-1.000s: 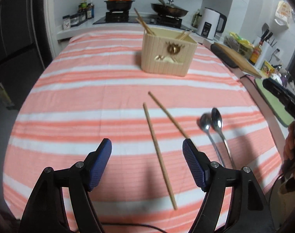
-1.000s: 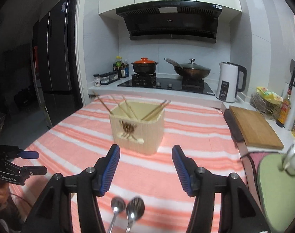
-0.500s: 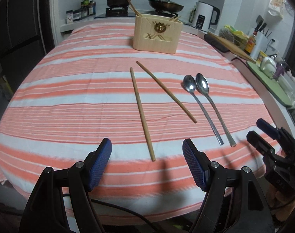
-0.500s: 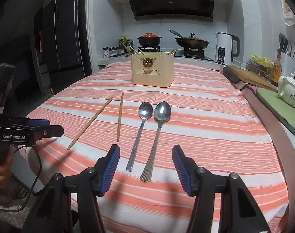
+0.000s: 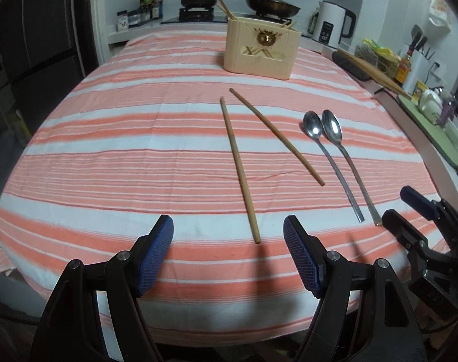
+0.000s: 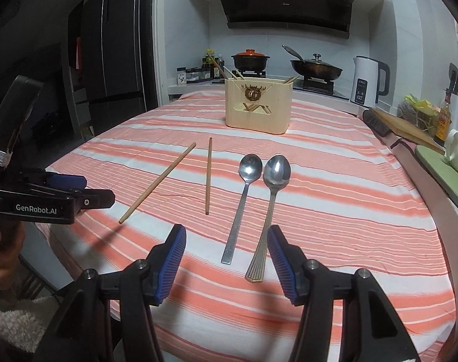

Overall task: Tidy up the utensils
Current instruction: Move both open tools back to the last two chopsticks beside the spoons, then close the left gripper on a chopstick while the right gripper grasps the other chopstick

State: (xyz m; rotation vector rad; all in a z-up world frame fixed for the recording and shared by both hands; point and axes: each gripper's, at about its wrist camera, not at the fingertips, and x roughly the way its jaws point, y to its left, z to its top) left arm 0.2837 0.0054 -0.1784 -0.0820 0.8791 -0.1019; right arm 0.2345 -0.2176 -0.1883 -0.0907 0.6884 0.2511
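Here the four loose utensils look light and stiff, so weight is no trouble; the difficulty, I think, is that they lie flat on the cloth. The two chopsticks are thin, round wooden sticks that may roll away, so it is better to pinch each one across its thicker end, which points to the near edge of the desk. The two spoons are smooth metal and can slip between the pads; the flat handle near its end seems the best place to hold.

The chopsticks are pale brown and lie in the middle of the desk, spread apart like a narrow V. The spoons are silver and shiny, side by side to the right of them, bowls toward the far edge; one handle is plain, the other has ridges at its end. The holder, a cream box with a gold emblem, stands near the far edge with other chopsticks already inside.

The left gripper hovers at the near edge with jaws open and empty. The right gripper is also open and empty, just before the spoon handles.
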